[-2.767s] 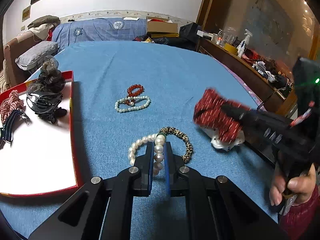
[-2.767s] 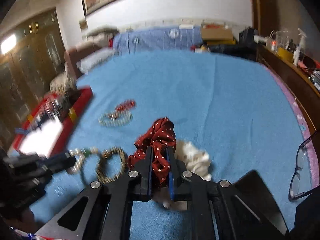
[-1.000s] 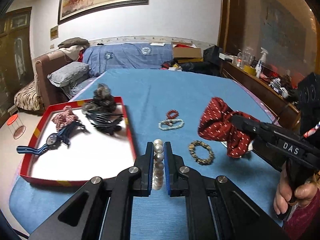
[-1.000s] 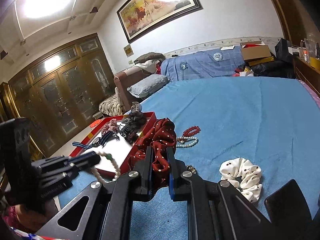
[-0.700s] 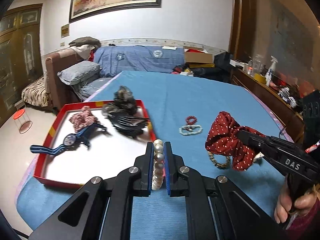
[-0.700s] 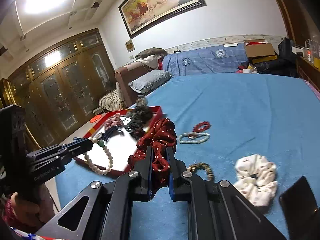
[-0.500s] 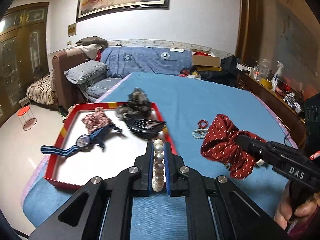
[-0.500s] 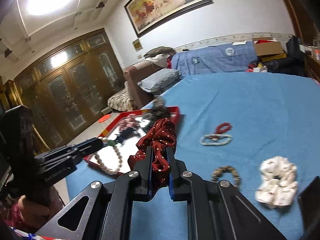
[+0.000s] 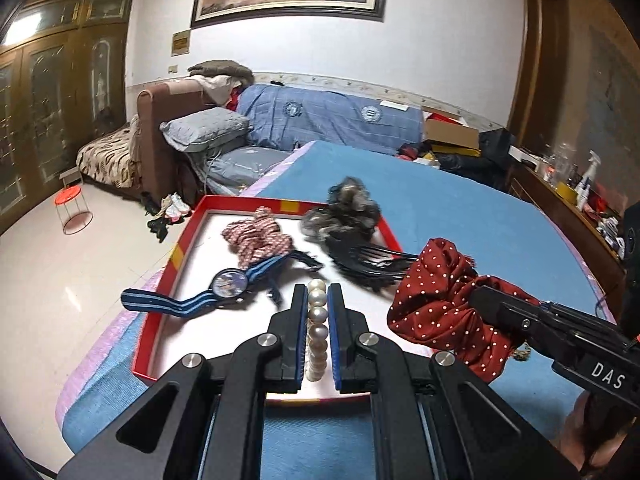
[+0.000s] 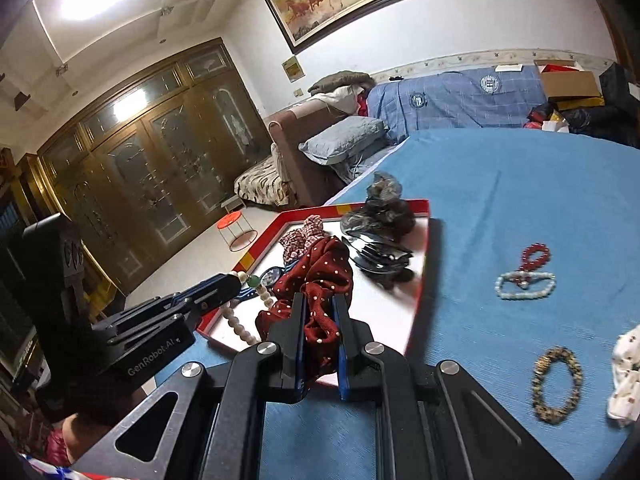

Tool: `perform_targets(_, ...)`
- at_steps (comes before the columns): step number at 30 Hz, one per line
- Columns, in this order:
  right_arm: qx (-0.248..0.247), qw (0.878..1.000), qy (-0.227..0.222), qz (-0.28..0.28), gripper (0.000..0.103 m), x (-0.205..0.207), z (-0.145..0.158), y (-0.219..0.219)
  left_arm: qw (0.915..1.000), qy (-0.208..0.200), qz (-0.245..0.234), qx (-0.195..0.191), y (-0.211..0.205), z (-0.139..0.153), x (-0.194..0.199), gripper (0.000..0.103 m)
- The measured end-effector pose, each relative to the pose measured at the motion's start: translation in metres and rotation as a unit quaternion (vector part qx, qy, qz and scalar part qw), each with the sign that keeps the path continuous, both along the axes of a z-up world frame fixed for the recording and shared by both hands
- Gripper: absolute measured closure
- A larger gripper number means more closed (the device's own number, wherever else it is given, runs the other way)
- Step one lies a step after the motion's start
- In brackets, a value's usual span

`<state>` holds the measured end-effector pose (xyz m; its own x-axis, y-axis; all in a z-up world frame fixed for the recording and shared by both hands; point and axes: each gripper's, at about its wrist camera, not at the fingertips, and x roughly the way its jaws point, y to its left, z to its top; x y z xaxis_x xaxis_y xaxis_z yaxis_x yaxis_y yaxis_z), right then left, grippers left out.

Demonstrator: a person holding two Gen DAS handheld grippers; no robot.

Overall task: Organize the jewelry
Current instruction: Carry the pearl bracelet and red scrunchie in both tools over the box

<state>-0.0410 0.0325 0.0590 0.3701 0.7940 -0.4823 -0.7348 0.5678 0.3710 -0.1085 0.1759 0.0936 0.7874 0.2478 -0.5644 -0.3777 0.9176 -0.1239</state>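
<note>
My left gripper [image 9: 318, 290] is shut on a white pearl bracelet [image 9: 317, 332] and holds it above the near part of the red-rimmed white tray [image 9: 160, 322]. In the right wrist view the bracelet [image 10: 239, 316] hangs from that gripper [image 10: 230, 280] over the tray's [image 10: 418, 304] near corner. My right gripper [image 10: 320, 300] is shut on a dark red dotted scrunchie [image 10: 316, 276] above the tray's near side; it also shows in the left wrist view [image 9: 436, 308].
The tray holds a blue-strap watch [image 9: 228, 284], a checked scrunchie [image 9: 256, 238], black hair claws [image 9: 368, 262] and a grey scrunchie [image 9: 352, 204]. On the blue cloth lie a red bead bracelet [image 10: 534, 256], a pale bead bracelet [image 10: 524, 282], a leopard bracelet [image 10: 556, 384] and a white scrunchie [image 10: 626, 376].
Both grippers have lifted off the blue cloth and moved left, from over the cloth to over the tray, each carrying its item. Both stayed shut.
</note>
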Motion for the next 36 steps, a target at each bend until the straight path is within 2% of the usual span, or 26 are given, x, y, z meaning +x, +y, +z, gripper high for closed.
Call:
perform_targets(9,-0.026,0.999,0.020,-0.022,0.089,0.017,-0.013,0.030,0.9996,0.012,0.019,-0.019,0.040,-0.017,0.021,0.094)
perform_targets(15,-0.049,0.998,0.031,-0.036,0.089,0.032,-0.022,0.049,0.9986,0.034,0.013,-0.038,0.055,-0.031,0.045,0.094)
perform_targets(23,-0.086,0.994,0.041,-0.046,0.089,0.050,-0.040,0.072,0.9979,0.045,0.010,-0.045,0.059,-0.045,0.057,0.094)
perform_targets(36,-0.103,0.992,0.050,-0.050,0.085,0.057,-0.052,0.072,0.9979,0.046,0.017,-0.043,0.060,-0.058,0.065,0.093)
